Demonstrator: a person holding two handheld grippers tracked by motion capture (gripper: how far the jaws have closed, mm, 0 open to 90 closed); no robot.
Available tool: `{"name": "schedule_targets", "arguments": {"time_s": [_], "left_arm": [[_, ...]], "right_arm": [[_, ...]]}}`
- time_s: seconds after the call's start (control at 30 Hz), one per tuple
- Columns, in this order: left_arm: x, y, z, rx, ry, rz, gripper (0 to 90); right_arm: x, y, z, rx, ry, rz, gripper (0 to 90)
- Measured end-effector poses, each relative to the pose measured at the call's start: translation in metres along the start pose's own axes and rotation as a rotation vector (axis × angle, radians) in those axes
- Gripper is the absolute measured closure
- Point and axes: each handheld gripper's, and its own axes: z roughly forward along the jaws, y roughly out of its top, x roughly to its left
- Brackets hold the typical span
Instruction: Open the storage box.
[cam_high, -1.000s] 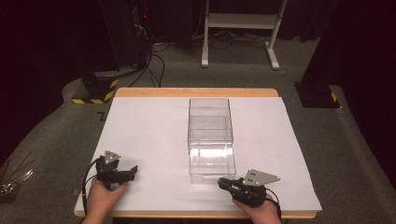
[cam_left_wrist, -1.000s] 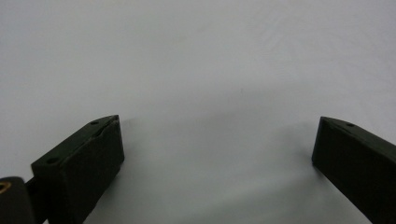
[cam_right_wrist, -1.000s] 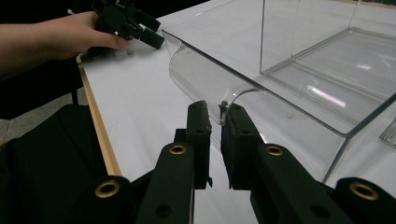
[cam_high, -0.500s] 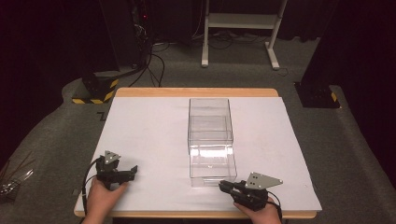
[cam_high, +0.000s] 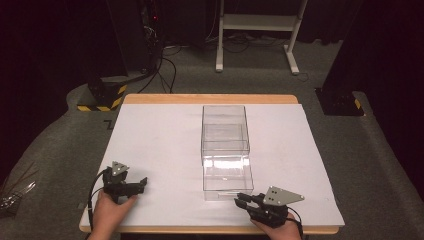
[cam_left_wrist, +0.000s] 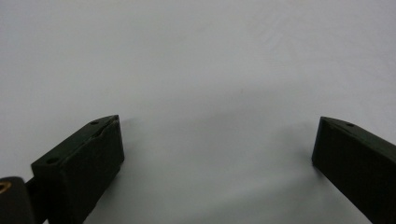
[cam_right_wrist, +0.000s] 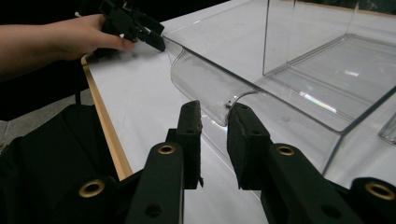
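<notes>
1. We take the clear drawer box (cam_high: 225, 150) as our landmark: it sits in the middle of the white sheet (cam_high: 150, 145) that covers the table (cam_high: 210, 98), its long axis running away from us.
2. Its inner drawer (cam_high: 227, 180) stands pulled partway out toward our edge of the table, so the near half of the drawer juts clear of the outer shell.
3. Our right gripper (cam_high: 244, 199) lies just in front of the drawer's near right corner, low over the sheet.
4. In the right gripper view, that gripper (cam_right_wrist: 214, 122) has its jaws drawn nearly together, with a narrow slit left between them, right at the curved pull lip (cam_right_wrist: 205, 93) on the drawer front.
5. We cannot tell whether the lip is actually pinched; the jaw tips look to be touching it or just short of it, with nothing plainly held between them.
6. Our left gripper (cam_high: 141, 182) rests well to the left of the box, on the sheet near our edge, touching none of it.
7. In the left gripper view its jaws stand wide apart, with bare white sheet between them, so it is released and holds nothing.
8. We judge the work to be partway along: the drawer is out by roughly half, and nothing lies inside it or the shell.
9. What is left, as we read it, is to seat the right jaws on the lip and slide the drawer, either fully out or back home; we cannot tell which.
</notes>
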Motion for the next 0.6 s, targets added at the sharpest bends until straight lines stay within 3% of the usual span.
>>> {"name": "schedule_targets", "arguments": {"time_s": [0.17, 0.6], "left_arm": [[0.000, 0.000, 0.000, -0.001, 0.001, -0.001, 2.1], [0.000, 0.000, 0.000, 0.001, 0.001, 0.003, 2.1]], "right_arm": [[-0.002, 0.002, -0.007, -0.014, -0.015, 0.000, 75.8], [-0.002, 0.015, -0.025, -0.117, -0.062, -0.026, 74.4]]}}
